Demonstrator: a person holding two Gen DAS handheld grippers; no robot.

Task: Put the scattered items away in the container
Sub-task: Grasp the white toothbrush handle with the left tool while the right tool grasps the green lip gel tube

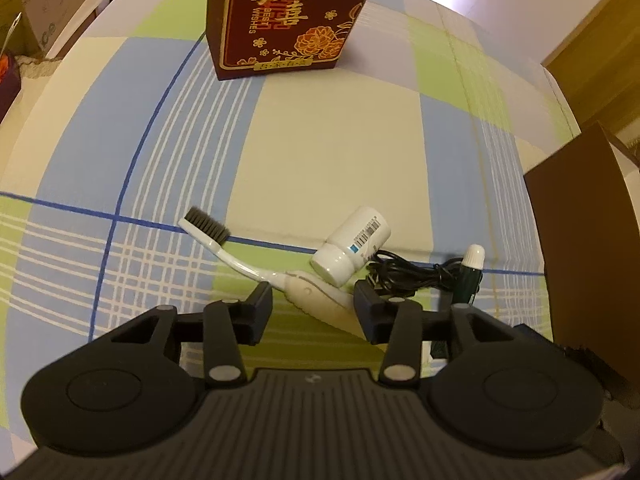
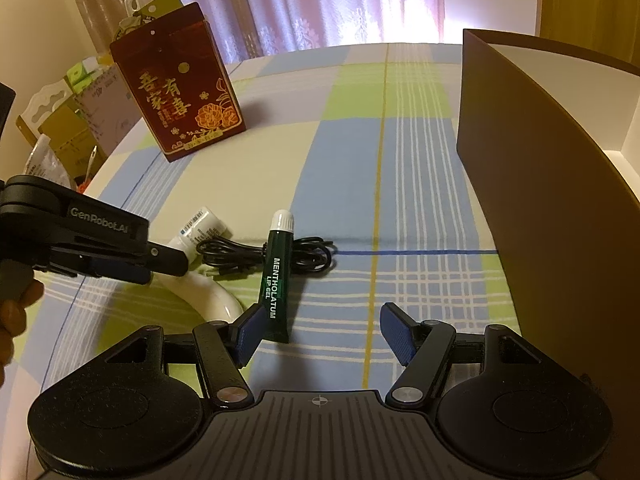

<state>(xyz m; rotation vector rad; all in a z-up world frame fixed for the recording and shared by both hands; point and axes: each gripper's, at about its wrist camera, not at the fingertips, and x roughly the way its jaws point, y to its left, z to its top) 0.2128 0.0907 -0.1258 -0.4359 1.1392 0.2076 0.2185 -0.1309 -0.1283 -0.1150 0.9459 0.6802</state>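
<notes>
A white toothbrush (image 1: 240,264) with dark bristles lies on the checked cloth, its thick handle (image 2: 208,292) between the fingers of my left gripper (image 1: 314,304). That gripper is open, one finger on each side of the handle. Beside it are a white bottle (image 1: 352,244) on its side, a coiled black cable (image 1: 404,276) and a green lip gel tube (image 2: 276,284) lying across the cable. My right gripper (image 2: 322,332) hangs open and empty, its left finger just beside the tube's lower end. A brown open box (image 2: 540,200) stands to the right.
A tall red gift box (image 2: 180,92) with gold lettering stands at the far side of the checked cloth (image 2: 400,200). Cardboard boxes and clutter (image 2: 72,128) sit beyond the left edge, and a curtain hangs behind. A hand (image 2: 12,312) holds the left gripper.
</notes>
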